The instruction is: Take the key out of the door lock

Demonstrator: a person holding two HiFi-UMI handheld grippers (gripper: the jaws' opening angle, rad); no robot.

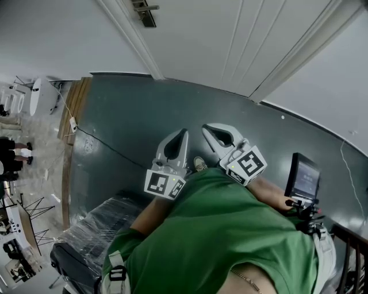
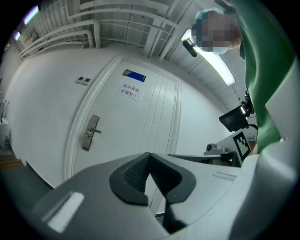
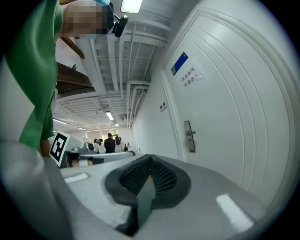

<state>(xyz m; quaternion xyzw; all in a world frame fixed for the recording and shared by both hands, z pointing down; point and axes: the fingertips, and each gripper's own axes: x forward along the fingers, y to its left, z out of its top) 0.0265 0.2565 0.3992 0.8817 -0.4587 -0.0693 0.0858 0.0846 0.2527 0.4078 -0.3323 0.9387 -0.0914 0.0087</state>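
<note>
A white door stands ahead, some way off, with a metal lock plate and lever handle. The same lock plate shows in the right gripper view and at the top of the head view as lock plate. The key is too small to make out. My left gripper is held in front of the person's green shirt, jaws shut and empty. My right gripper sits beside it, also shut with nothing between its pads. Both point level toward the door, well short of it.
The dark grey floor runs up to the door. A small screen on a stand is at the right. A plastic-wrapped black case lies at lower left. People stand far down the hall.
</note>
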